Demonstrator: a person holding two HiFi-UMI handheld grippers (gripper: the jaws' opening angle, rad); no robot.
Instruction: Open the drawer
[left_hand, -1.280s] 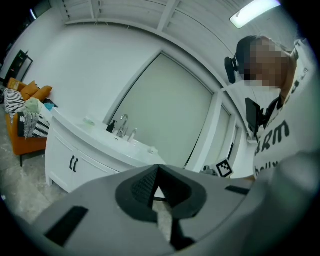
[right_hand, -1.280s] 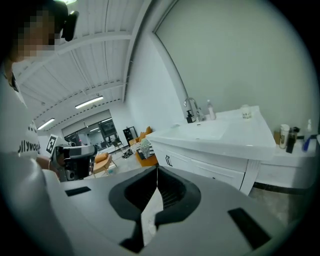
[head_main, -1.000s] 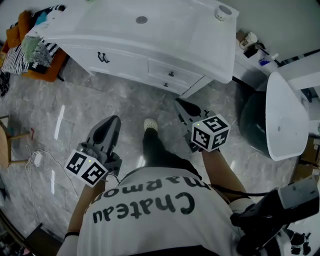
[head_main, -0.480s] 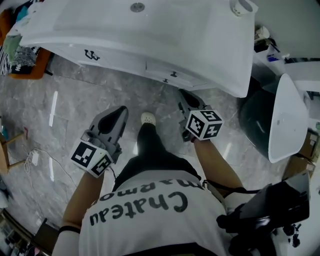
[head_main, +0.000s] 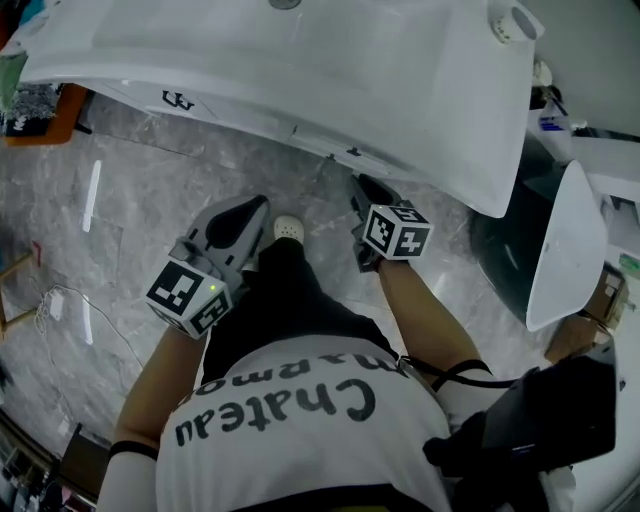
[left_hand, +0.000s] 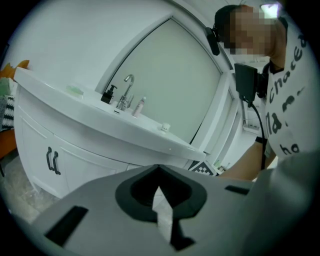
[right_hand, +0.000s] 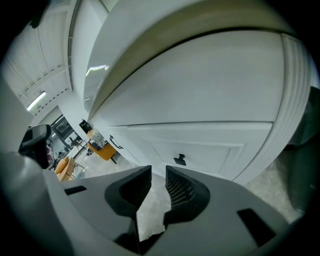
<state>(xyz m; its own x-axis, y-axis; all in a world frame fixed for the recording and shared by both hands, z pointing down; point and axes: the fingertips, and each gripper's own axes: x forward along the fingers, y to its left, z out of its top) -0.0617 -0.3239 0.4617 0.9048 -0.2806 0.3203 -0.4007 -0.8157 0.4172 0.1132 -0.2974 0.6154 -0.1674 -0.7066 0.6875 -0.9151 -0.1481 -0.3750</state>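
Drawer (right_hand: 215, 152) sits shut in the white cabinet (right_hand: 210, 95), its small dark knob (right_hand: 180, 159) just below the middle of the right gripper view. Right gripper (right_hand: 158, 172) points at that knob without touching it. Its jaws have just been opening and now stand parted, with nothing between them. Left gripper (left_hand: 159, 167), low in its own view, is clenched on nothing and faces the cabinet's door handles (left_hand: 52, 161).

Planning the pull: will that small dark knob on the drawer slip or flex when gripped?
The knob looks small and hard, probably rigid but easy to slip off. The drawer front looks like a solid panel, likely sliding straight without flexing.
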